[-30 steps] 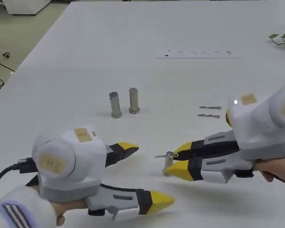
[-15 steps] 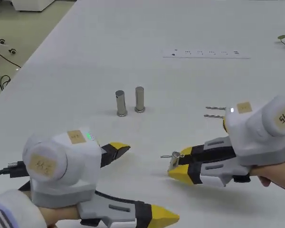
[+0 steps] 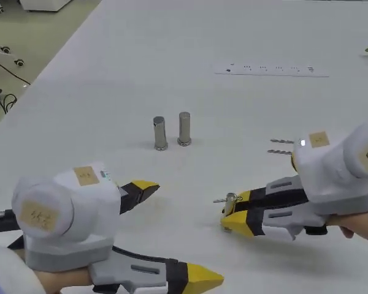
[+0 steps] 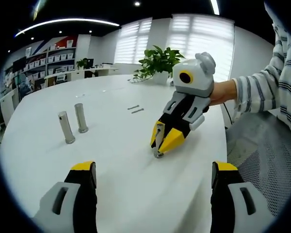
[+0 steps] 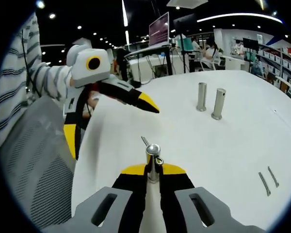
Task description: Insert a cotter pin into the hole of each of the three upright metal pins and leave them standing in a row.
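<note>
The right tongs (image 3: 232,212) are pressed onto a pin (image 3: 230,201), pinching its shaft from both sides. In the left gripper view its foot looks to be on the tabletop (image 3: 110,73), and it stands about upright. A cotter (image 3: 219,200) sits crosswise through the hole near the top of this pin. In the right gripper view its loop hangs just beside the shaft and its legs stick out on the far side.

The left tongs (image 3: 178,232) are spread wide and hold nothing. They are near the tabletop, apart from the pinched pin and pointing toward it.

Farther up the tabletop, well apart from both tongs, a second pin (image 3: 160,133) and a third pin (image 3: 184,128) stand upright just beside each other without touching. In the gripper views each shows a hole near its top.

Two spare cotters (image 3: 281,141) lie flat and parallel, close together, near the back of the right tongs' body, which partly hides them in the head view.

A paper strip (image 3: 270,69) with small dark marks lies near the far edge. A plant (image 4: 157,60) stands beyond the tabletop in the left gripper view.
</note>
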`<state>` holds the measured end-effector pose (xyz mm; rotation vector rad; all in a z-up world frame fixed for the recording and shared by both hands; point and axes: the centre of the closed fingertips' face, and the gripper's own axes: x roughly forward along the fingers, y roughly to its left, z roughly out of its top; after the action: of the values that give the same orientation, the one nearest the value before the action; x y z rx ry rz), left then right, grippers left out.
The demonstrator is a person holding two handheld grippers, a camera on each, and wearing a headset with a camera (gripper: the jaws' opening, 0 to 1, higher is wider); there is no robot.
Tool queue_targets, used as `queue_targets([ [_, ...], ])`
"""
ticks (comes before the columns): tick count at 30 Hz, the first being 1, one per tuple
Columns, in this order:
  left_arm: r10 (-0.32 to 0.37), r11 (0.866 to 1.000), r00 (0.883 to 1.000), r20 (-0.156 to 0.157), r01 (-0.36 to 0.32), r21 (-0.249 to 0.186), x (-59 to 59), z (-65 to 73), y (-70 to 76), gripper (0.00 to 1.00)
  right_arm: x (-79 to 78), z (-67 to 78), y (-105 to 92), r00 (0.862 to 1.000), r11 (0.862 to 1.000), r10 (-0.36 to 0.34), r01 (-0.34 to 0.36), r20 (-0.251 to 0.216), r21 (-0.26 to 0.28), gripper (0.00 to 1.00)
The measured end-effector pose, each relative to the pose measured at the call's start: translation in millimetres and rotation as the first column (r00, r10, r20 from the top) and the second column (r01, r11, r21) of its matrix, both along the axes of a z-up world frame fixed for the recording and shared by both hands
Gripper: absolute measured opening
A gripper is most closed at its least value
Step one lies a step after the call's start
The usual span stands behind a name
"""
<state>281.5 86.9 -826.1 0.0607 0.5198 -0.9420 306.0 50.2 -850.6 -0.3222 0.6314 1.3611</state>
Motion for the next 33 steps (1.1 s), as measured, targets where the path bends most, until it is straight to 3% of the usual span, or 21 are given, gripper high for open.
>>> queue_targets([
  [5, 0.025, 0.999, 0.999, 0.024, -0.025, -0.023, 5.3, 11.9, 4.1, 0.99, 9.1, 6.3, 4.0, 1.000, 1.000, -0.002, 0.002, 0.022, 0.022, 0.10],
  [14, 0.051, 0.999, 0.997, 0.058, -0.050, -0.015, 11.0, 25.3, 12.6, 0.99, 33.2, 10.2, 16.0, 0.996, 0.999, -0.044, 0.042, 0.074, 0.026, 0.10],
  [21, 0.071, 0.997, 0.996, 0.061, -0.071, -0.006, 14.1, 23.4, 18.2, 0.99, 41.9, 5.0, 20.6, 0.991, 0.995, -0.095, 0.092, 0.099, 0.031, 0.10],
  [33, 0.089, 0.996, 0.995, 0.052, -0.089, -0.017, 16.8, 22.5, 18.2, 0.99, 42.8, 2.0, 22.6, 0.990, 0.992, -0.115, 0.110, 0.085, 0.055, 0.11],
])
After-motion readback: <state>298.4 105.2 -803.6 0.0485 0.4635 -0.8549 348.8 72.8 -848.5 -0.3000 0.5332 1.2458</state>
